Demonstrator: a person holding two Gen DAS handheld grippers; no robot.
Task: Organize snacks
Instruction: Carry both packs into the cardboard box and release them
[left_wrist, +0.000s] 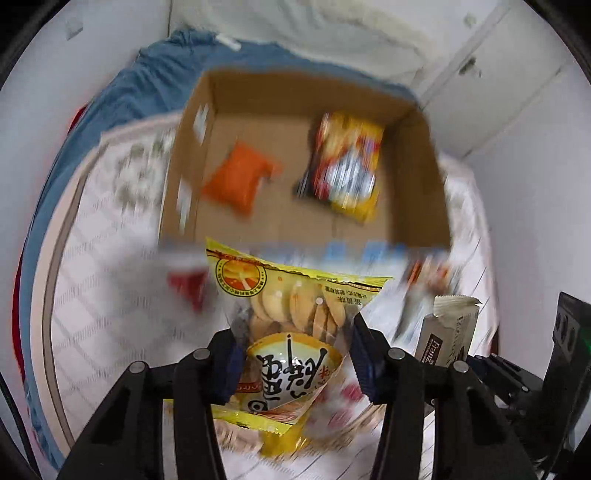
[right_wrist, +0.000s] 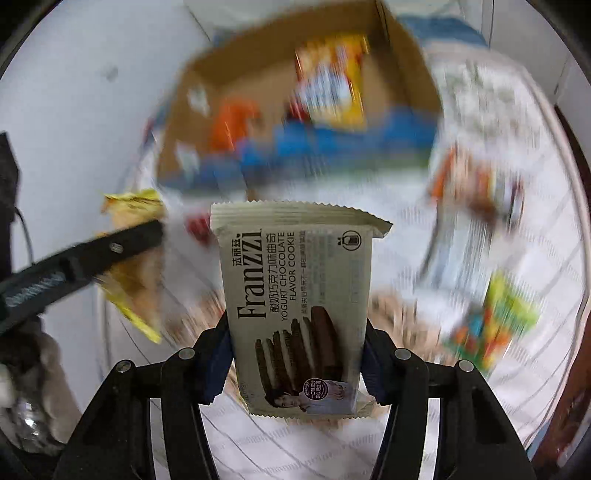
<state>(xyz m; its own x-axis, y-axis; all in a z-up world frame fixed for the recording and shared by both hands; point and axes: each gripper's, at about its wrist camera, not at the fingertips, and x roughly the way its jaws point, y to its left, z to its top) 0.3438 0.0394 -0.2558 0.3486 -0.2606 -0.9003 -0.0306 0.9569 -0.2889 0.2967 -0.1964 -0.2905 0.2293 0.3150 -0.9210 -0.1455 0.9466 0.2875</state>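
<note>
Left wrist view: left gripper (left_wrist: 293, 360) clamped yellow cracker bag (left_wrist: 291, 332); right gripper (right_wrist: 295, 363) clamped Franzzi cookie pack (right_wrist: 299, 310). Best to clear cardboard box (left_wrist: 424, 184) rim w/ both before releasing.

Each camera sits just behind its gripper's two fingers, looking forward and down over the bed. Both face the open cardboard box (left_wrist: 417, 177) (right_wrist: 410, 55) nearby. The left view catches the cookie pack (left_wrist: 448, 332) (right_wrist: 295, 302); the right view catches the left gripper (right_wrist: 122, 245).
</note>
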